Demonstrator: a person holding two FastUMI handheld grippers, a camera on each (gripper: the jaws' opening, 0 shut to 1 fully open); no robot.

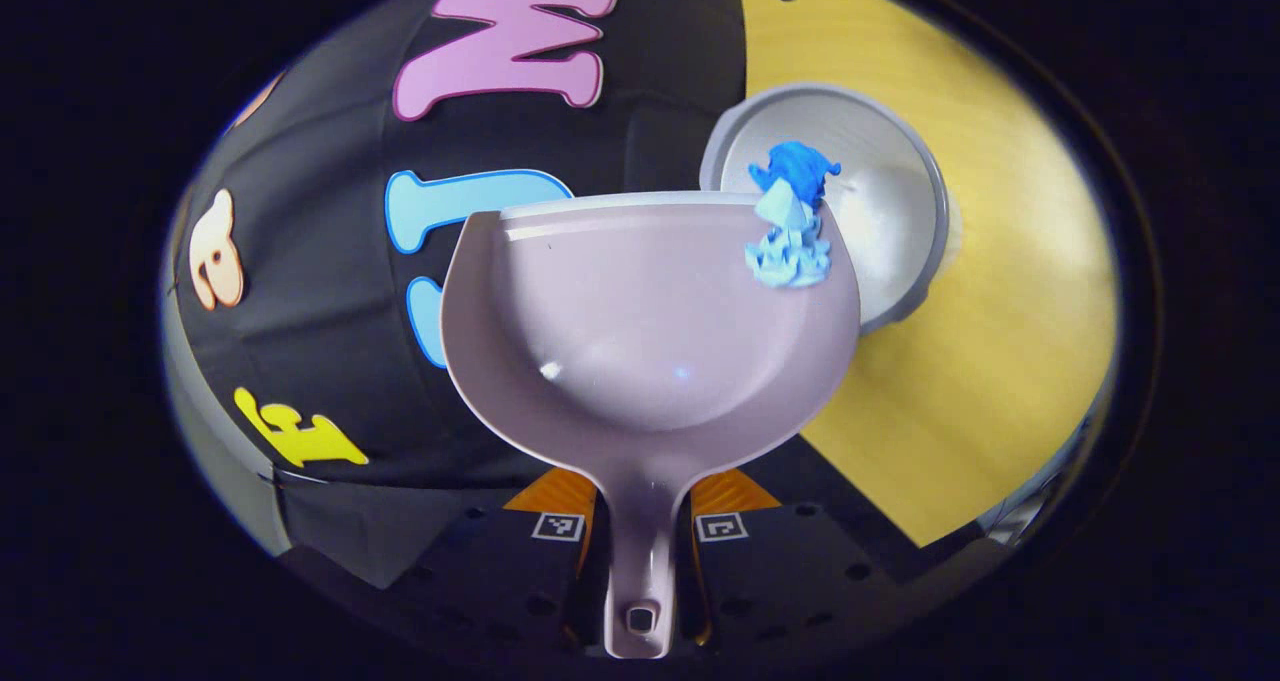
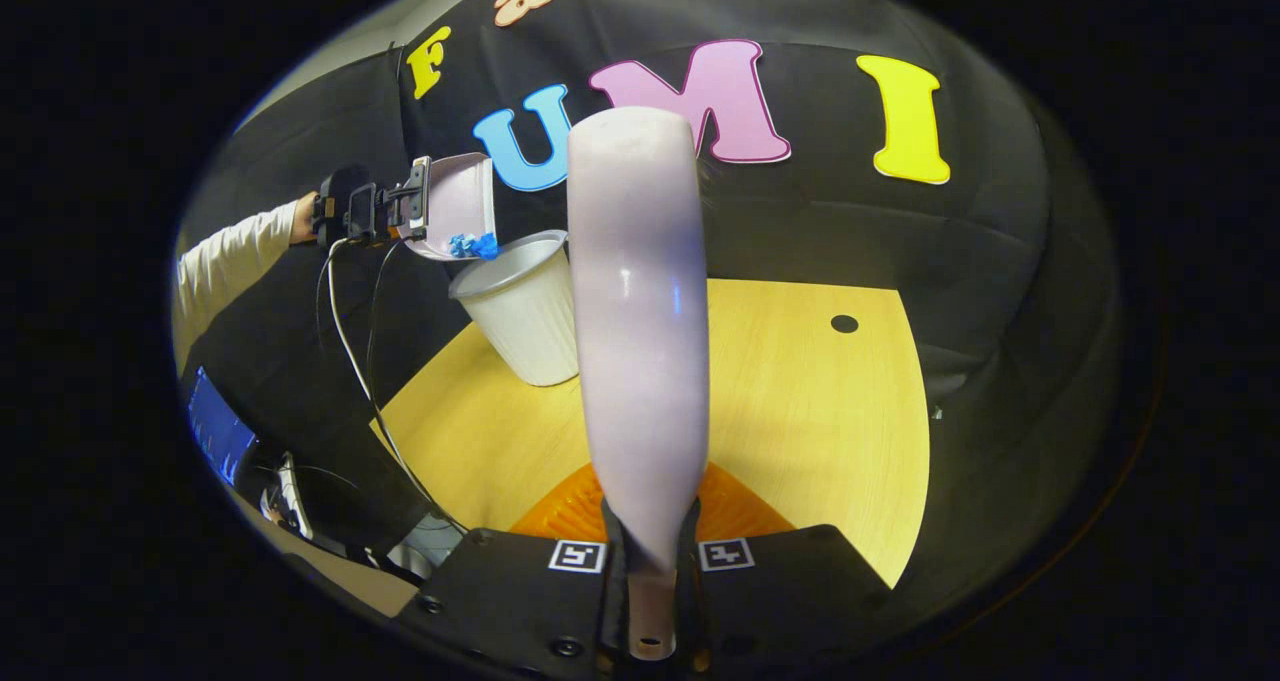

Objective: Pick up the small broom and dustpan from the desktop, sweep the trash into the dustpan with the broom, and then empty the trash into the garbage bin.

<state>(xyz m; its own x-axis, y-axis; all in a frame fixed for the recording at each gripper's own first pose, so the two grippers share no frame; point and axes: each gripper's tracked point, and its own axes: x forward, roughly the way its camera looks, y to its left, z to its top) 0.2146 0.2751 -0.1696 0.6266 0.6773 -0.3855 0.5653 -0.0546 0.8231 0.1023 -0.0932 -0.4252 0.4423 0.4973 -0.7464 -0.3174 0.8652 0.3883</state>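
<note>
Dustpan (image 1: 640, 341): pale lilac plastic, held up off the worktop, its handle running back between the fingers of the left claw (image 1: 640, 561), which pinches it from both sides. In the left gripper view the pan's open lip points away from the claw and overlaps the rim of the garbage bin.

Trash (image 1: 790, 226): crumpled blue scrap, sitting at the pan's far right lip, directly over the bin's mouth.

Garbage bin (image 1: 880, 211): white, round, tapered like a cup, standing on the yellow wooden worktop (image 1: 1000, 291). In the right gripper view the bin (image 2: 520, 311) sits just below the tilted dustpan (image 2: 455, 206), with the blue trash (image 2: 472, 247) at the pan's lowest edge, above the rim.

Broom (image 2: 640, 321): lilac back of the small broom, upright, rising straight out of the right claw (image 2: 650, 561), whose fingers press on its narrow handle end. Well apart from the bin.

Left claw, seen from afar (image 2: 365, 211): black, carried by a hand in a white sleeve (image 2: 235, 261), cables hanging beneath.
</note>
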